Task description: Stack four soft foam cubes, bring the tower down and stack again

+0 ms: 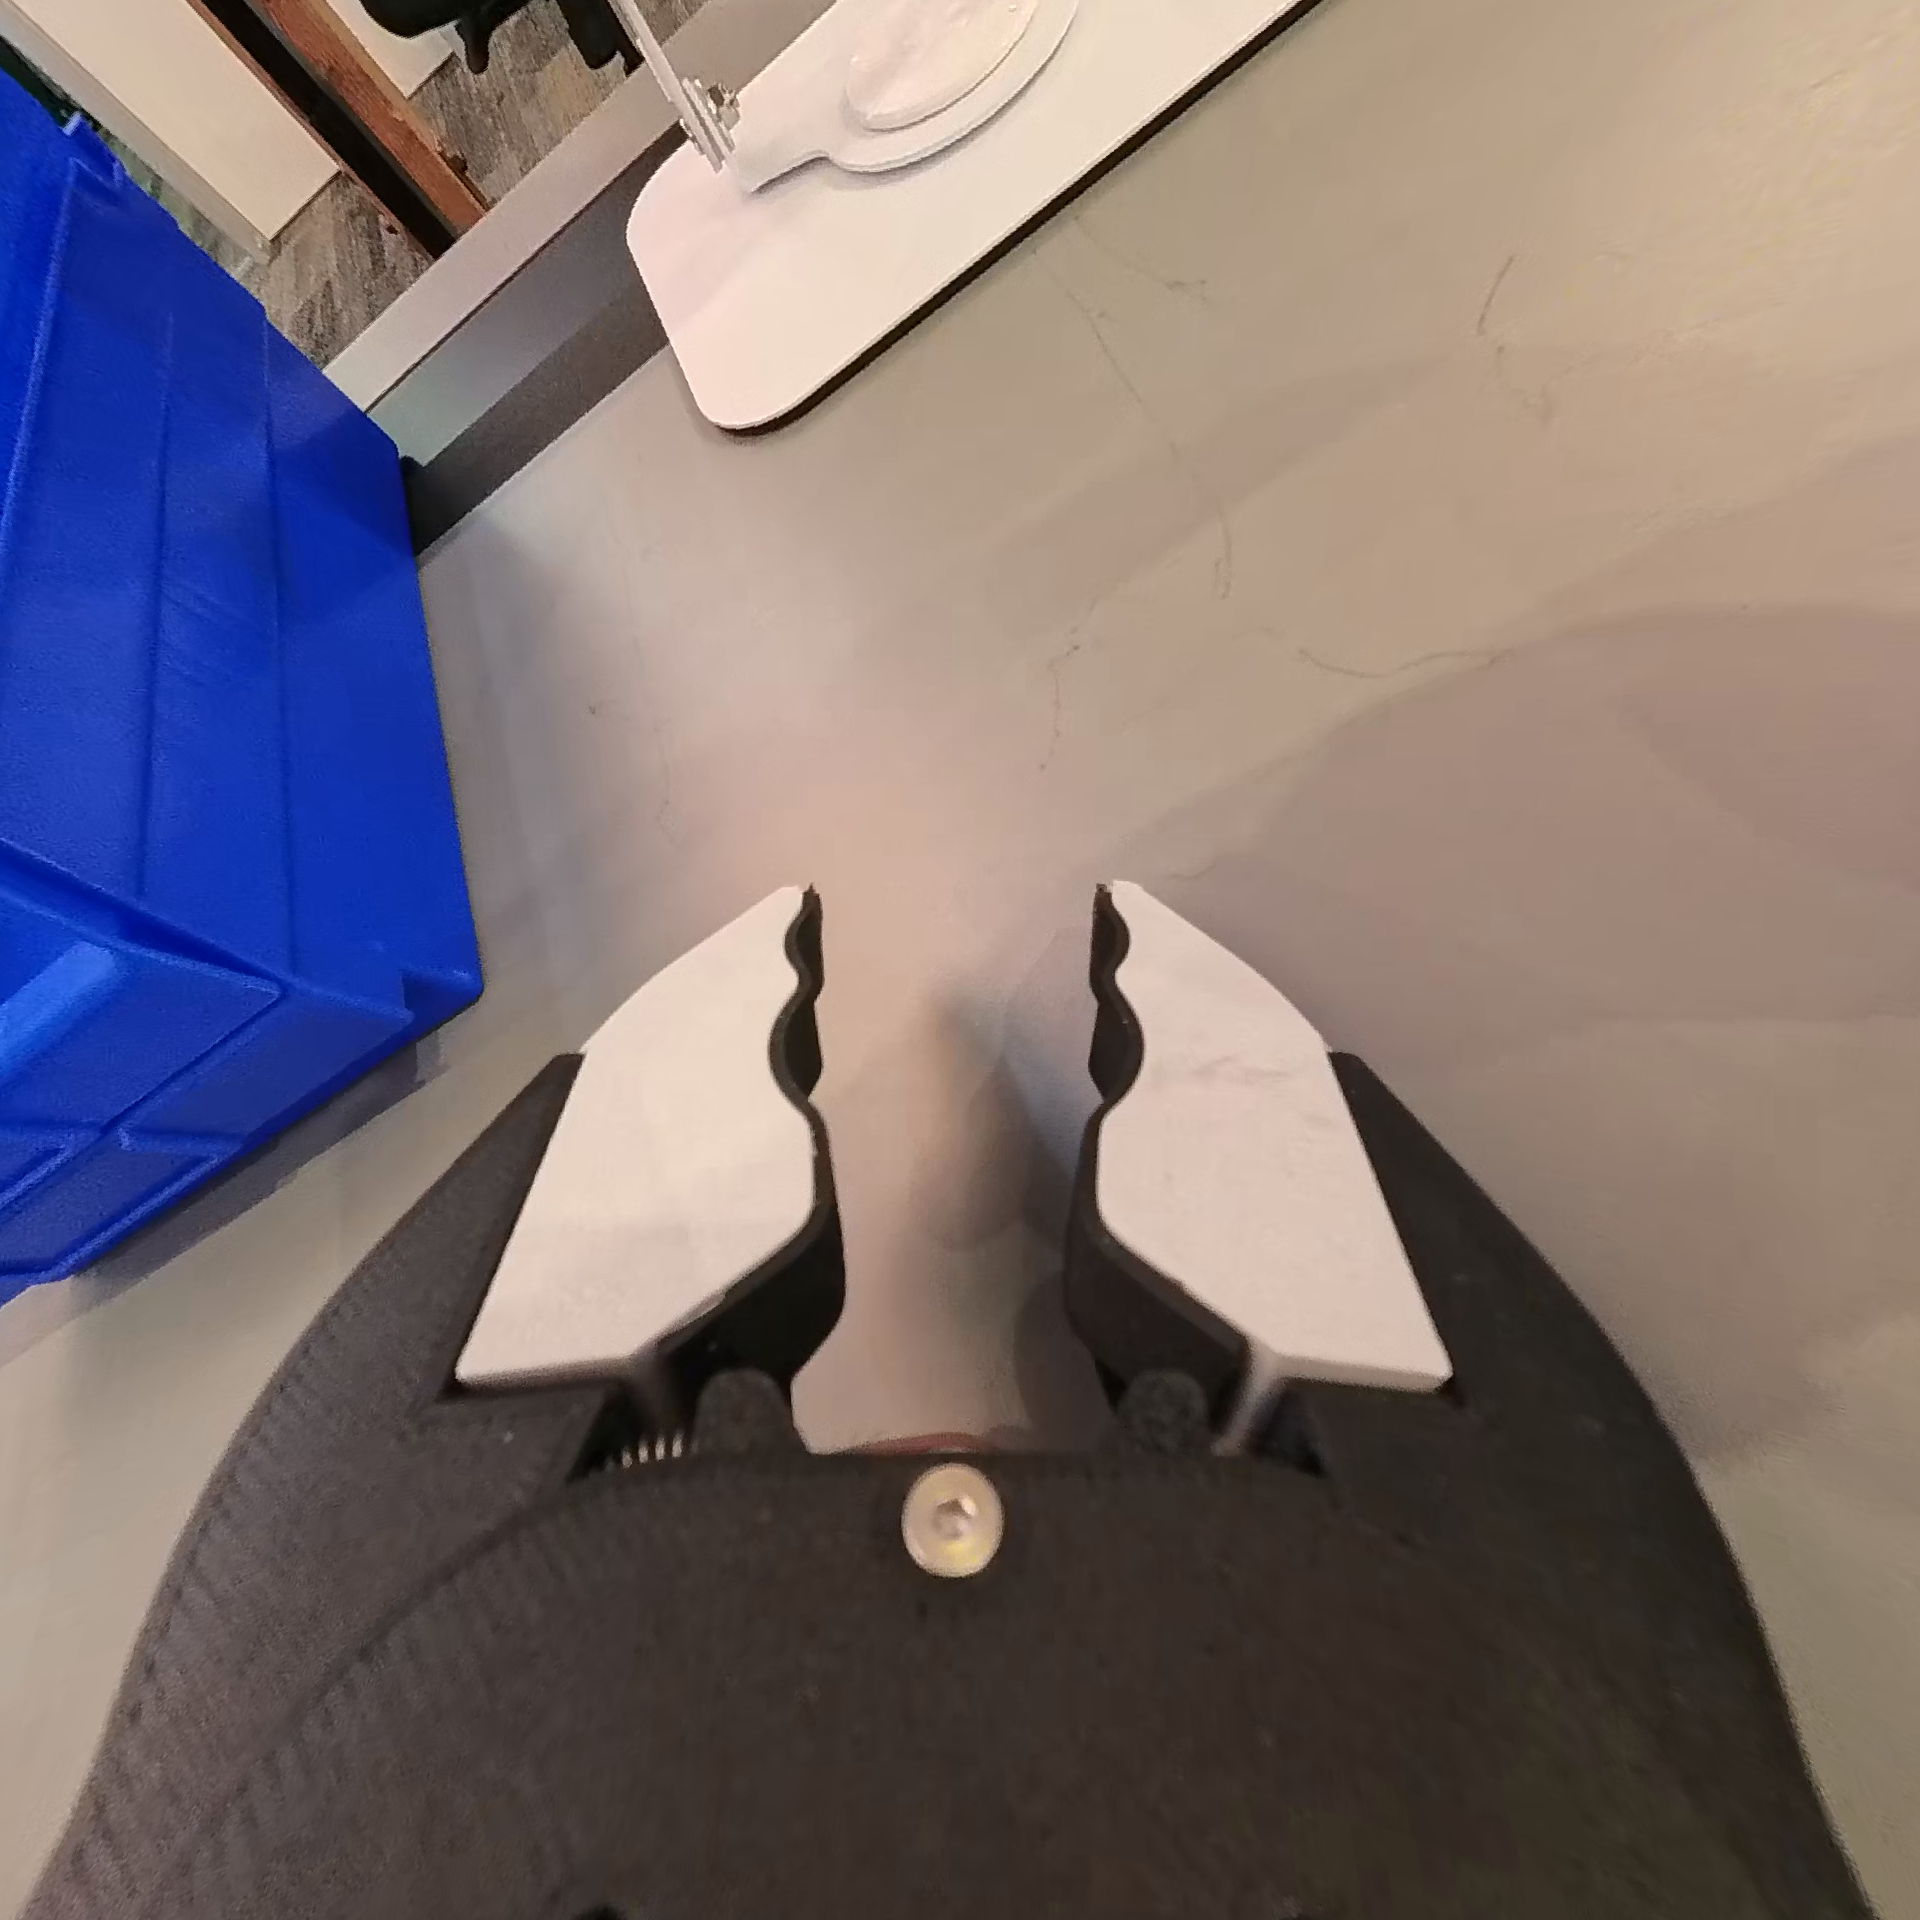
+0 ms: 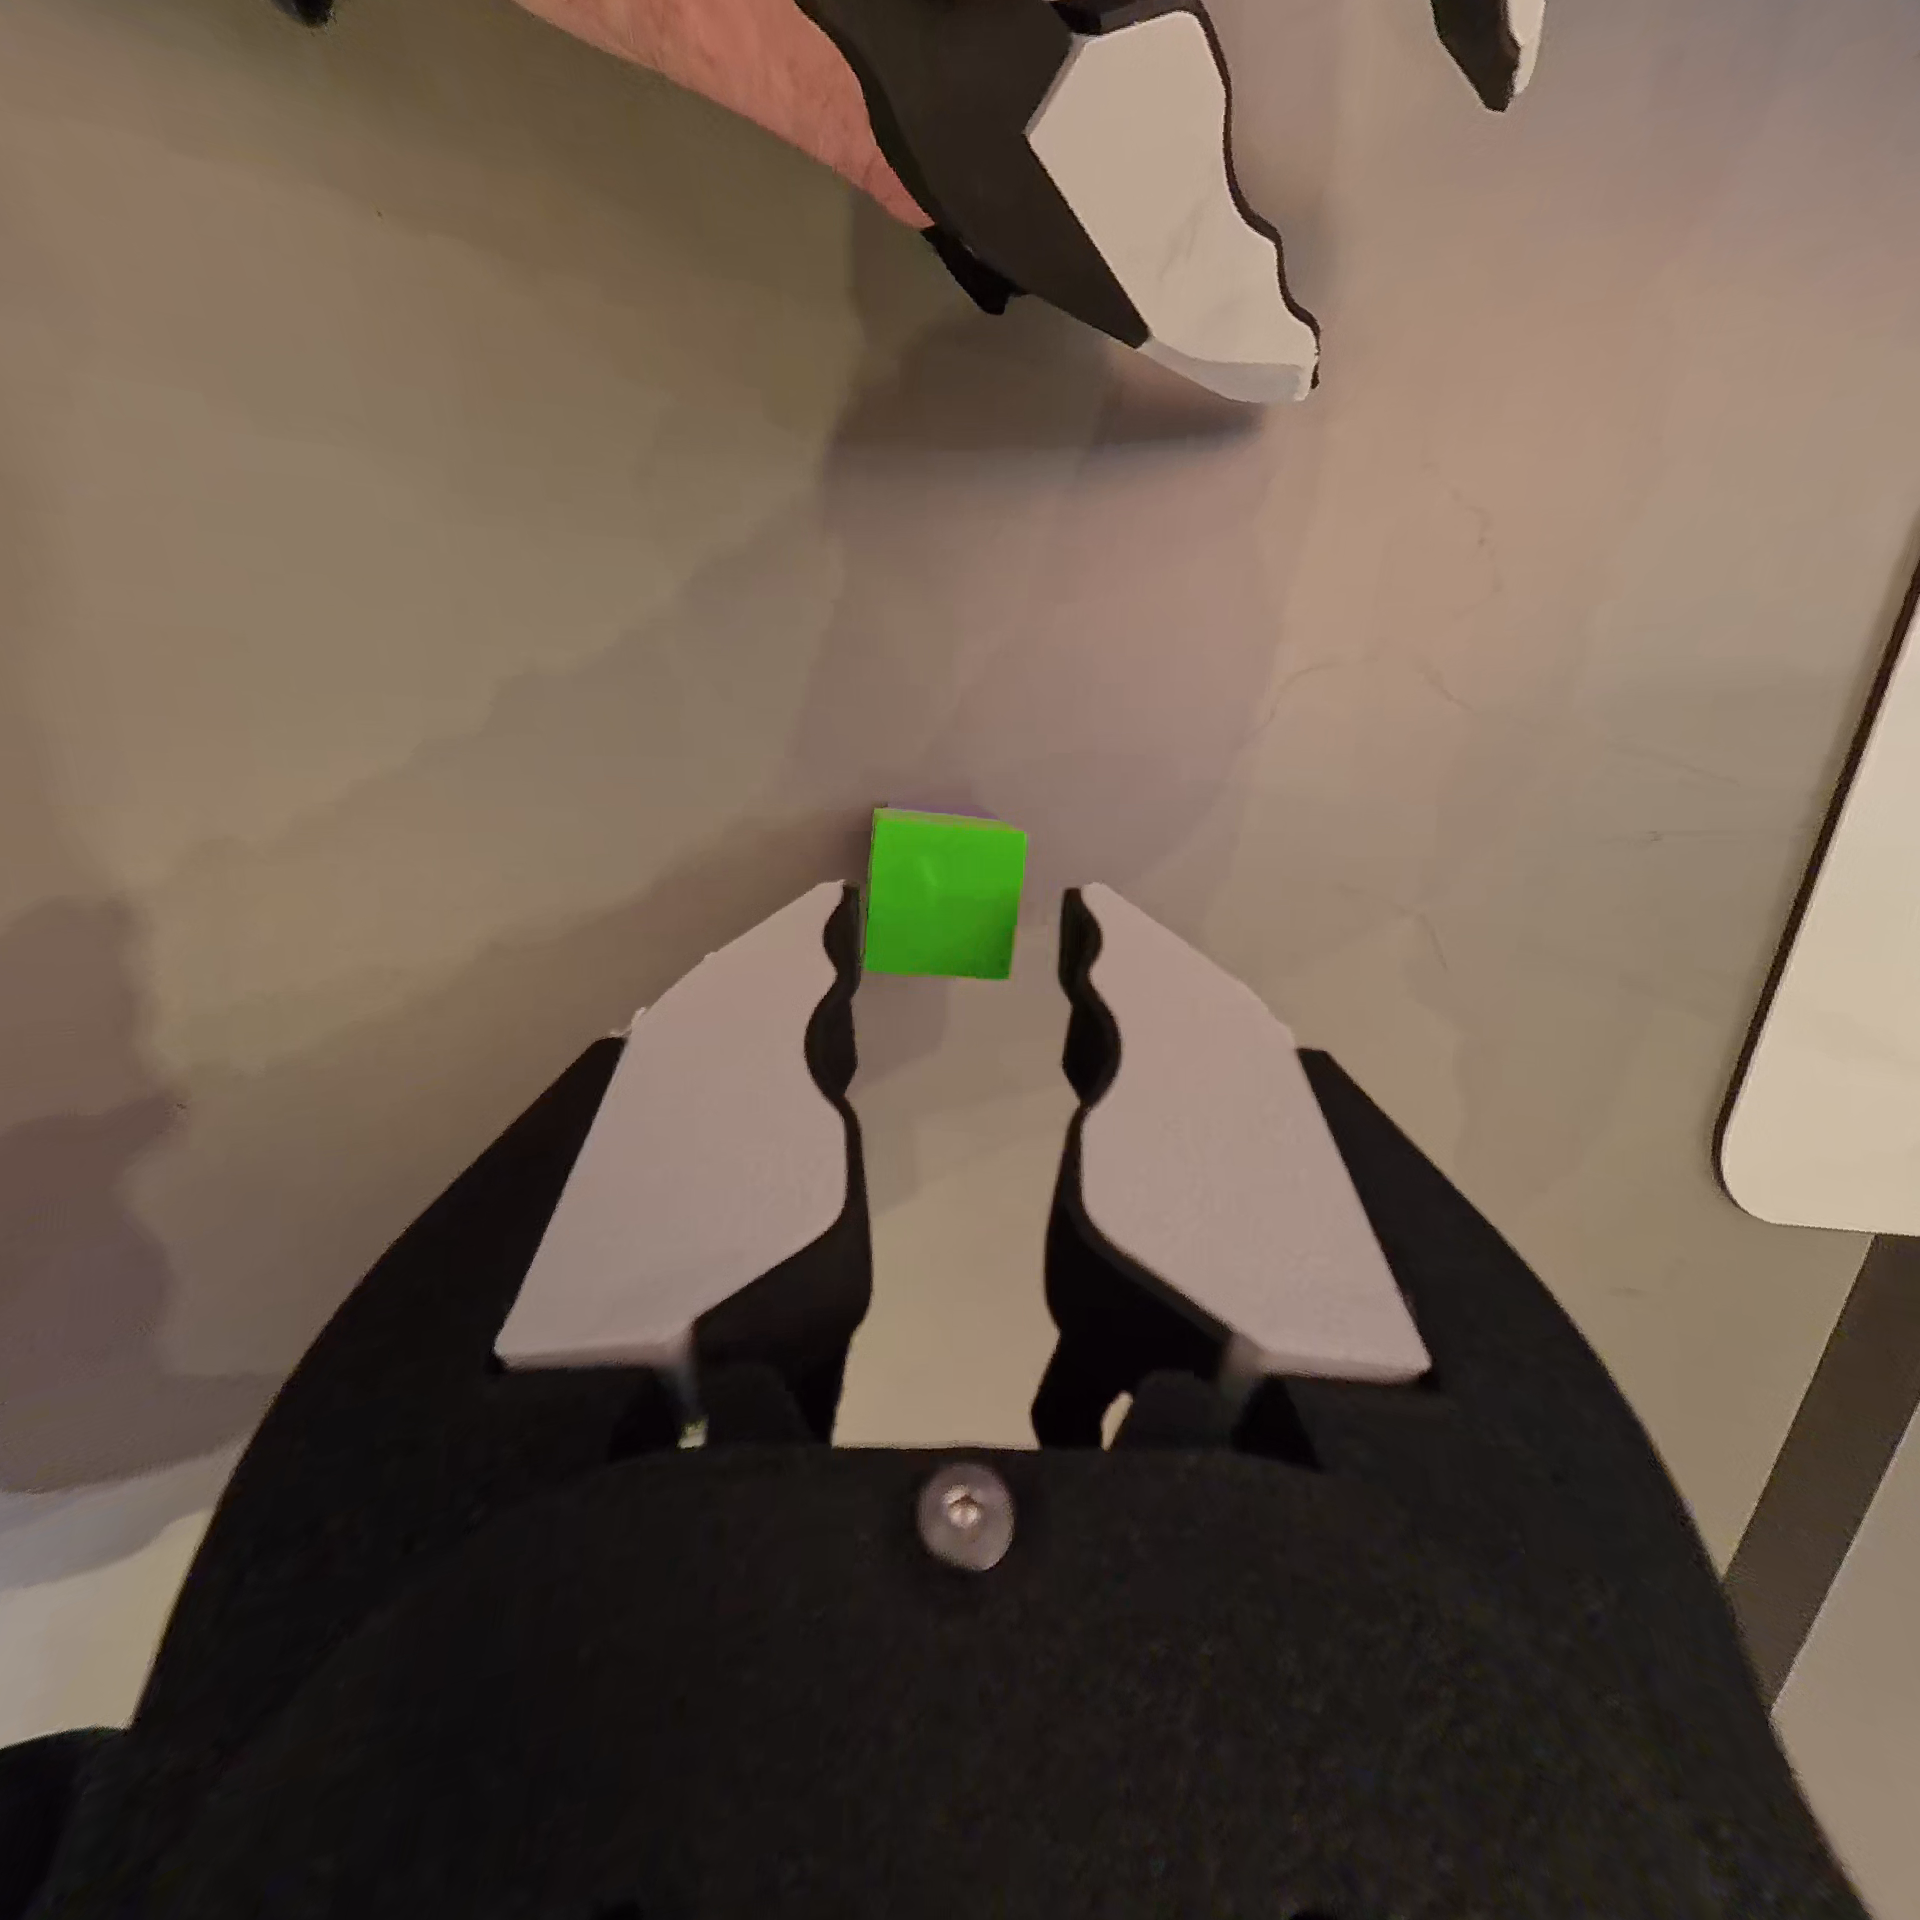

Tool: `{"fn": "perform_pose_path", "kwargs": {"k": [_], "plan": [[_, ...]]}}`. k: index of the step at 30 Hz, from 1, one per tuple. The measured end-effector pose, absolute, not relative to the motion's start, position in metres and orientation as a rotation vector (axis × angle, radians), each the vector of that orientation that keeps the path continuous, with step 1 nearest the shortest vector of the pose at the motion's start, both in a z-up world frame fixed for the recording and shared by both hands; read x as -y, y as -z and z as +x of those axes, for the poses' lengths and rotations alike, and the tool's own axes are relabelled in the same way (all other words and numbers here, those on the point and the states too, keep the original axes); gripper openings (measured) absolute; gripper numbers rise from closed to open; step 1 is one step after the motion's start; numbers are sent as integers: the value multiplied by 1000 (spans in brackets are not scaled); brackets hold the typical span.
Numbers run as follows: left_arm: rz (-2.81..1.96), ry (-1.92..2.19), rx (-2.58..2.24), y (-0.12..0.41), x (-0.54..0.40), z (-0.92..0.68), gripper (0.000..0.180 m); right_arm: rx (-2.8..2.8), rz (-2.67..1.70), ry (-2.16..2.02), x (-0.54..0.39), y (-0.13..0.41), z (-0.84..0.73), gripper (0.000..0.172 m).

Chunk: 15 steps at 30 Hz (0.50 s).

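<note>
The green cube sat at twelve o'clock between the right hand-held gripper's parted fingers, unpressed on the right; the left hand-held gripper stood wide, empty.

1. I see a bright green foam cube, uniform in colour with no pattern; a faint purple sliver shows at its far top edge.
2. My right gripper has pale grey finger faces, black wavy-edged pads, a black textured body and a silver screw.
3. My left gripper carries the same scheme: pale grey fingers, black pads, black body.
4. The table is matte grey-beige with thin, dark, hairline marks.
5. The bin is saturated blue, plain.
6. The flat stand base is white with a dark edge.
</note>
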<state>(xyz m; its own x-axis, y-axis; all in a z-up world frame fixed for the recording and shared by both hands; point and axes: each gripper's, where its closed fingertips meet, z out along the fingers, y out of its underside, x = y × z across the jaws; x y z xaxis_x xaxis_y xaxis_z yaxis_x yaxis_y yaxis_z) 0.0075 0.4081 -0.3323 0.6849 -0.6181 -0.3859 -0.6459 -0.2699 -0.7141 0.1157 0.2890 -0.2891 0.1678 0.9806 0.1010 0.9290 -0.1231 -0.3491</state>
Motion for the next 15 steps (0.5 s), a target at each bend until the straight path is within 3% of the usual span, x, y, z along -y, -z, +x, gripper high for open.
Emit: {"fn": "perform_pose_path", "kwargs": {"k": [8,15], "plan": [[-1958,-42,-982,332,-408,8,49,1607,-2125,-219,-295,257,142,41],[-1946,-61,-983,331,-408,8,49,1099,-2319,-9,-304,240,264,40]]}}
